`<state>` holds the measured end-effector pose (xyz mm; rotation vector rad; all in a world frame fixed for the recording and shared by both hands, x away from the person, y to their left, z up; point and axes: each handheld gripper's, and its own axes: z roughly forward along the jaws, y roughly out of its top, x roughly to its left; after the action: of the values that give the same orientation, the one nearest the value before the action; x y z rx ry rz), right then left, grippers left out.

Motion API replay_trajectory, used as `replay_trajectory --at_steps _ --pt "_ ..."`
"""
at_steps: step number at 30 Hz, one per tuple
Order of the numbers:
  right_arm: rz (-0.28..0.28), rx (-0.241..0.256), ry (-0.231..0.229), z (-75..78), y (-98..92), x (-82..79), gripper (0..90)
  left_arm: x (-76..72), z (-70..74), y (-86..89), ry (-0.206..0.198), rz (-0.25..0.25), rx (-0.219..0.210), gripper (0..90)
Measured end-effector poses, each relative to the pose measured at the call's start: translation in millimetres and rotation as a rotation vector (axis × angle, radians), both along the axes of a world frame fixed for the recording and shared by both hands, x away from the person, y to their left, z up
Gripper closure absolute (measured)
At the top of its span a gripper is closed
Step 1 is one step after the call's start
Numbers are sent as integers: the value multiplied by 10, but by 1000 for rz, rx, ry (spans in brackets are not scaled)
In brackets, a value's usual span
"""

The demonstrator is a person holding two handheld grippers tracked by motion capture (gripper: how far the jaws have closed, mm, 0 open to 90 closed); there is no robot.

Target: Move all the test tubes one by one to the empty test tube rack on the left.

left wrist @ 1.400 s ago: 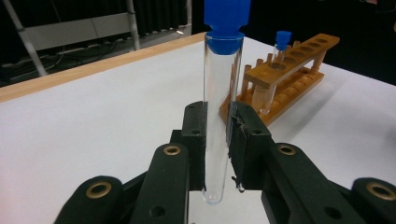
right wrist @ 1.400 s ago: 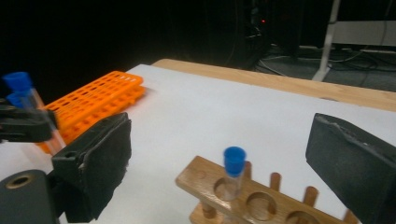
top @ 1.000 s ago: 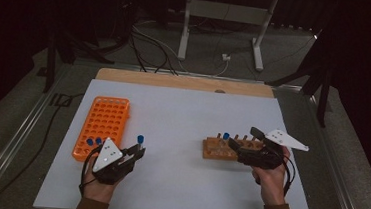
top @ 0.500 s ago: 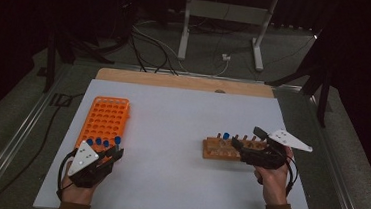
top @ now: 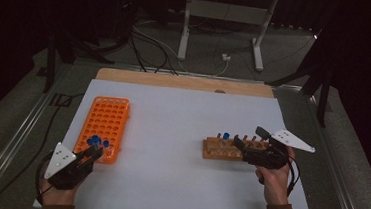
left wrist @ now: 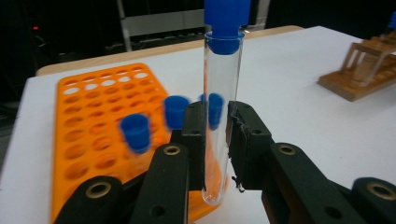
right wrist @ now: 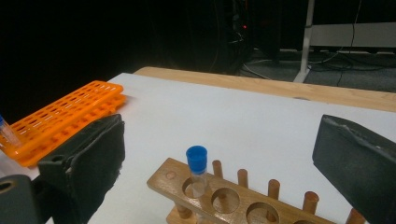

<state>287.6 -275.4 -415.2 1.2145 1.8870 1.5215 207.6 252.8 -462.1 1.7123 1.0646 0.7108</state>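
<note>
My left gripper (top: 92, 152) is shut on a clear test tube (left wrist: 219, 116) with a blue cap, held upright at the near end of the orange rack (top: 106, 121). Blue-capped tubes (top: 94, 140) stand in that rack's near rows, just behind the held tube (left wrist: 135, 133). At the right, a wooden rack (top: 225, 149) holds one blue-capped tube (top: 225, 136) at its left end. My right gripper (top: 247, 138) is open wide over that rack, with a jaw on either side of the tube (right wrist: 197, 168) and touching nothing. The wooden rack's (right wrist: 233, 196) other holes are bare.
Both racks rest on a white table top (top: 171, 133) with a wooden strip (top: 185, 82) along its far edge. Beyond it, cables (top: 153, 42) and a metal stand (top: 220, 17) sit on the dark floor. The orange rack's (left wrist: 88, 98) far rows are unfilled.
My left gripper has carried the tube leftward from the table's middle to the near end of the orange rack. The right gripper has stayed open over the wooden rack.
</note>
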Motion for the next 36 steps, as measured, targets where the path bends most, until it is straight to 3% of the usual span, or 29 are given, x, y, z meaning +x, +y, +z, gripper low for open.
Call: replay_trajectory --at_steps 18,25,36 --pt "14 -4 0 -8 42 -4 24 -34 -19 279 -44 146 -38 778" --pt "13 -3 -5 -6 55 -10 24 46 -105 318 -31 191 -33 778" --pt "19 -7 -6 -15 81 -12 24 159 -205 343 -5 215 -27 777"
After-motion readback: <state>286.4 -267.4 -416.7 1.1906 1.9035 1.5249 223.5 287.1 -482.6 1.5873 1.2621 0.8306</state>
